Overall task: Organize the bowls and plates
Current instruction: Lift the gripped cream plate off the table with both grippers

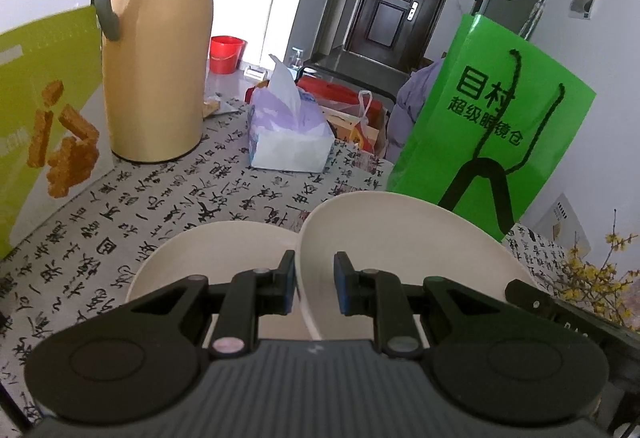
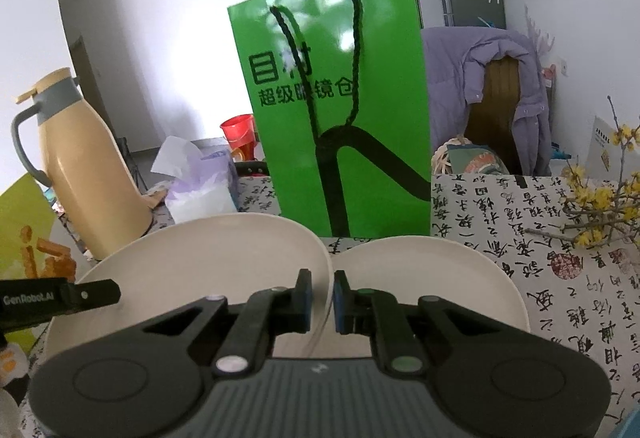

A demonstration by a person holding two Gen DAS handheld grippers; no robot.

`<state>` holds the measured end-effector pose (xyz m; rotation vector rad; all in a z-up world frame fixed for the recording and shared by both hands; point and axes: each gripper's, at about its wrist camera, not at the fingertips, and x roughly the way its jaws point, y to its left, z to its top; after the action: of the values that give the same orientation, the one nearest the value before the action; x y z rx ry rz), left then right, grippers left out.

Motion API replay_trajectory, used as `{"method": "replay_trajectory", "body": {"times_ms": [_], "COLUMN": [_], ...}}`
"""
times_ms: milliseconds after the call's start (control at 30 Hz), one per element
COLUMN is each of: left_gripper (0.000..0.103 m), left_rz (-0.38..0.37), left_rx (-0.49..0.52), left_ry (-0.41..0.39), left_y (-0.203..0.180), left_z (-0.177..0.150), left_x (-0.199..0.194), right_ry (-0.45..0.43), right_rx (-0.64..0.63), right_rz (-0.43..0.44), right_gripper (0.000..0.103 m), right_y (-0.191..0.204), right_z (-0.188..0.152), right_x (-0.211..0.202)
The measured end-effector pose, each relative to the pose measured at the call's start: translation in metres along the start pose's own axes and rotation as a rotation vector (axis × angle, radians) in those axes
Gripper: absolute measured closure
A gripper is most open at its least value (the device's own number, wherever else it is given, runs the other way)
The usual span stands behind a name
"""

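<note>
Left gripper (image 1: pixel 314 284) part-open around raised plate (image 1: pixel 400 238) rim, lower centre; right gripper (image 2: pixel 322 304) nearly closed on same rim; stacking pending.

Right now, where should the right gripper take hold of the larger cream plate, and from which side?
Probably the thin rim on its right edge, approached from the near side, one finger inside the lip and one outside. The plate is broad and shallow, so only the rim fits within the right gripper.
</note>
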<state>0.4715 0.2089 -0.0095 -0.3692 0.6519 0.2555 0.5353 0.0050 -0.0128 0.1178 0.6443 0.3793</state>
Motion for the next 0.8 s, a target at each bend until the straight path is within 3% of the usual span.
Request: {"method": "replay_trajectory", "body": {"times_ms": [800], "left_gripper": [0.084], "left_rz": [-0.011], "left_rx": [-0.004], "left_ry": [-0.056], "left_y": [-0.003], "left_z": [0.0], "left_x": [-0.067], "right_ry": [-0.049], "right_rx": [-0.016], "right_rz": [0.029], "right_gripper": [0.092], "right_y": [0.011], "right_z": [0.006], "right_x": [-0.064]}}
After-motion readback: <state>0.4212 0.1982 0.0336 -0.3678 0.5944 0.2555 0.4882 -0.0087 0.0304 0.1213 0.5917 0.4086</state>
